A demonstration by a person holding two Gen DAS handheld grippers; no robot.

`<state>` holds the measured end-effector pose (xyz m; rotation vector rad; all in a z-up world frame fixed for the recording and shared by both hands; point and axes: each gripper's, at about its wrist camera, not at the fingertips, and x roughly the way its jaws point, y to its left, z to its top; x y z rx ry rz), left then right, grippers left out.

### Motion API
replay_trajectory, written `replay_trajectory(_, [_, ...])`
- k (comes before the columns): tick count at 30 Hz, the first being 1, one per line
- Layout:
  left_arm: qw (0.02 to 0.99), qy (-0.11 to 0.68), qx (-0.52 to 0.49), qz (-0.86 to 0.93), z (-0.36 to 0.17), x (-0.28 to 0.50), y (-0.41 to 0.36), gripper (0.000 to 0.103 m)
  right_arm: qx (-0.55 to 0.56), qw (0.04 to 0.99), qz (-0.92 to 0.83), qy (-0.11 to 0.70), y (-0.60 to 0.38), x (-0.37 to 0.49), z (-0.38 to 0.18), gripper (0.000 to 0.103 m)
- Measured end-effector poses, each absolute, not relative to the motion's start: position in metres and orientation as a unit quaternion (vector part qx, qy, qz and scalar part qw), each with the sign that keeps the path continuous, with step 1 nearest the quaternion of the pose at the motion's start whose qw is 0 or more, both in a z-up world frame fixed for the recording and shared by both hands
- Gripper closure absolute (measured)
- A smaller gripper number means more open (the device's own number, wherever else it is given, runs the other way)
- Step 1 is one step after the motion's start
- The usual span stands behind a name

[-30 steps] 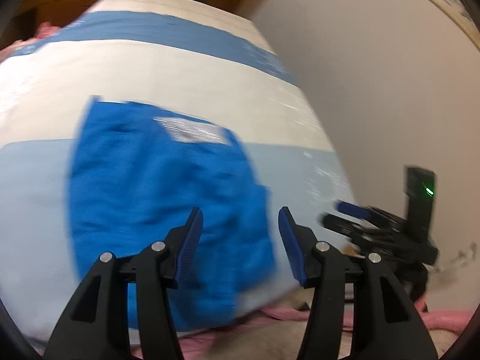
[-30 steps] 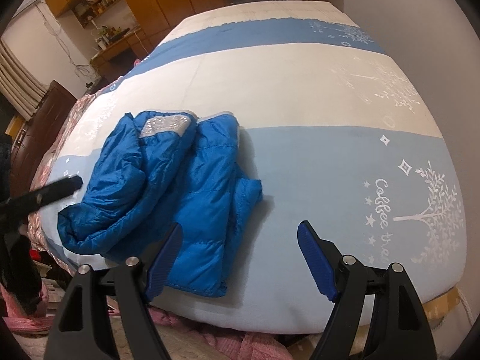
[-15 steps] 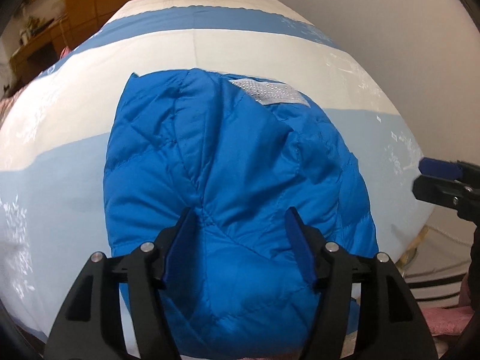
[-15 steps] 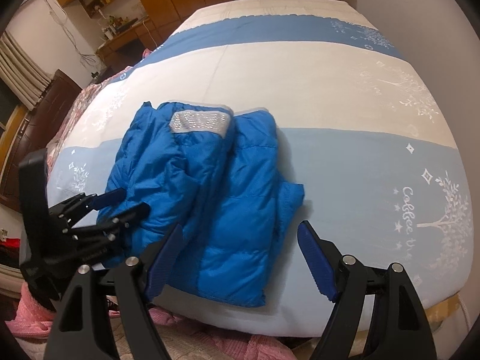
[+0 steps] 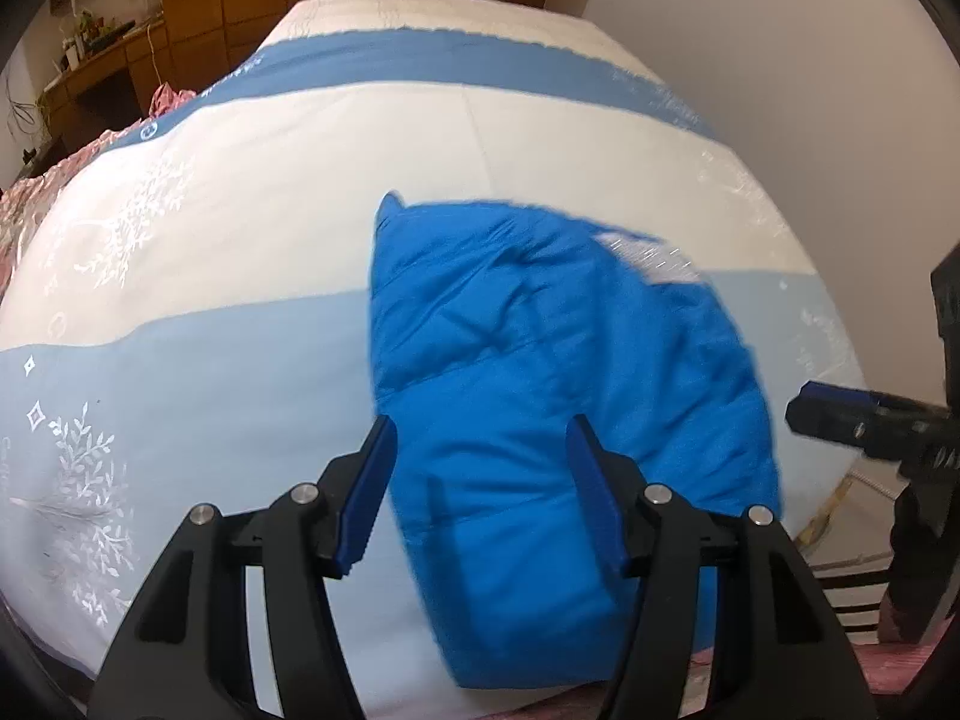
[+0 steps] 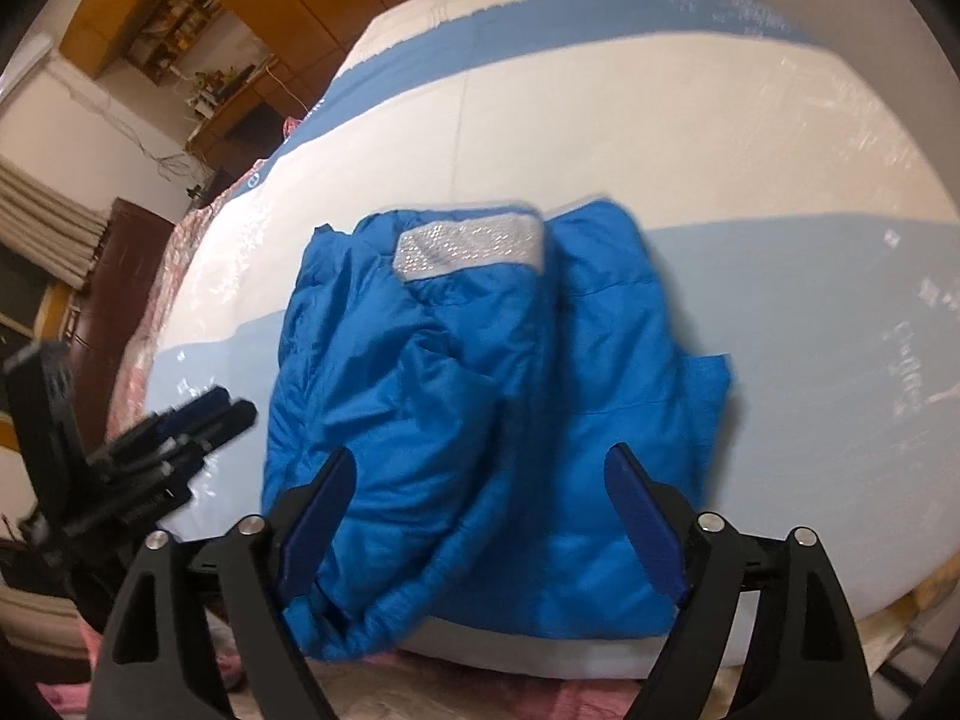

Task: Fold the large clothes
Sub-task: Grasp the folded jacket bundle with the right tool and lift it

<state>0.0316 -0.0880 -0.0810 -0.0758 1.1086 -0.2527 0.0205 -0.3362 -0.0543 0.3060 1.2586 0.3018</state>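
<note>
A: Left tool (image 5: 480, 480) hangs over the near edge of the blue jacket (image 5: 558, 408), jaws half apart and closing, gripping nothing.

B: The jacket's bundled on the bed (image 6: 750, 150) near its front edge, silver collar (image 6: 468, 246) up. Right tool (image 6: 480, 516) above it, jaws wide and opening, nothing held.

Glossy quilted jacket (image 6: 480, 396); matt cloth bedspread (image 6: 660, 138)
</note>
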Motion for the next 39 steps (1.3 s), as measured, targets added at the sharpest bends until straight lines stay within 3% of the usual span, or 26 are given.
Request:
replay_trajectory(8, [0.837,0.535,-0.029,-0.11,-0.102,0.044,-0.065,0.045,0.166,0.748,0.128,0.629,-0.305,0.055,-0.105,0.016])
replay_trajectory(9, [0.836,0.537,-0.028,-0.109,-0.105,0.045,-0.063,0.045,0.166,0.745,0.13,0.632,-0.301,0.058,-0.111,0.02])
replay_trajectory(11, [0.834,0.54,-0.028,-0.11,-0.108,0.046,-0.06,0.045,0.17,0.744,0.139,0.632,-0.292,0.06,-0.118,0.041])
replay_trajectory(13, [0.833,0.542,-0.029,-0.111,-0.109,0.047,-0.058,0.045,0.159,0.755,0.144,0.619,-0.287,0.06,-0.11,0.072])
replay_trajectory(16, [0.834,0.539,-0.035,-0.113,-0.105,0.047,-0.056,0.045,0.141,0.776,0.161,0.594,-0.285,0.058,-0.086,0.085])
replay_trajectory(30, [0.842,0.507,-0.059,-0.173,-0.065,0.031,-0.109,0.044,0.139,0.813,0.199,0.529,-0.327,0.041,-0.009,0.088])
replay_trajectory(39, [0.832,0.524,-0.051,-0.173,-0.081,0.028,-0.154,0.044,0.155,0.794,0.181,0.56,-0.385,0.049,-0.041,0.088])
